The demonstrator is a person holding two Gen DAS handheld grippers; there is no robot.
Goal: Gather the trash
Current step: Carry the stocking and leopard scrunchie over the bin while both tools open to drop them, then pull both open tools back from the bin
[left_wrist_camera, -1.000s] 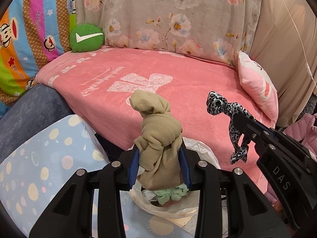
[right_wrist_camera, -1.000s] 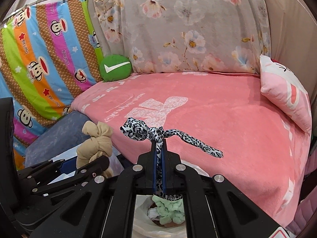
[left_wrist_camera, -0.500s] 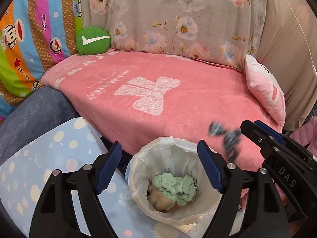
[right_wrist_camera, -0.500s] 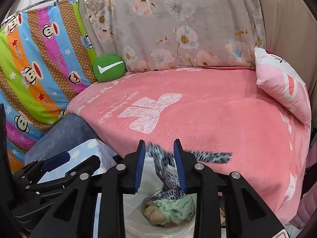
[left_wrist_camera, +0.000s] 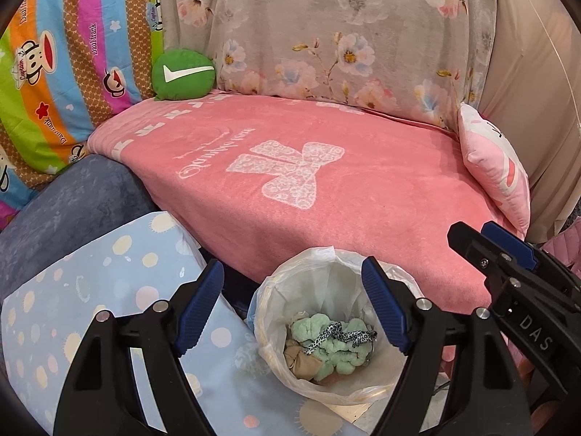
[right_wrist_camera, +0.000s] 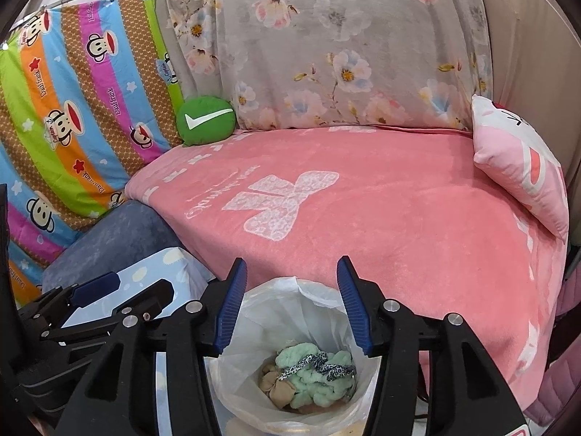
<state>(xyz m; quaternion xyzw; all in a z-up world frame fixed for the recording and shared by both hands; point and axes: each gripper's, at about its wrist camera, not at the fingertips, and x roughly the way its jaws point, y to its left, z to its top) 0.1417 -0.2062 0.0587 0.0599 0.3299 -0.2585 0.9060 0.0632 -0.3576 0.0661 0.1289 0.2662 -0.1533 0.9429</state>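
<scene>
Lying inside the white plastic-lined round bin (left_wrist_camera: 328, 330), the leopard-print fabric strip (left_wrist_camera: 341, 336) is seen atop the green fluffy cloth (left_wrist_camera: 337, 354); left gripper (left_wrist_camera: 294, 309) and right gripper (right_wrist_camera: 290, 305) are held spread, empty.

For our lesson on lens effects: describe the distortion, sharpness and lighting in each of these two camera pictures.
Left wrist view: fisheye bends the pink blanket edge, dark vignette fills the corners; bin bag and leopard strip are sharp, light soft and even. Right wrist view: same barrel bending, the floral cushion bows; no motion blur, mild sheen on the bag, open jaws in focus.
</scene>
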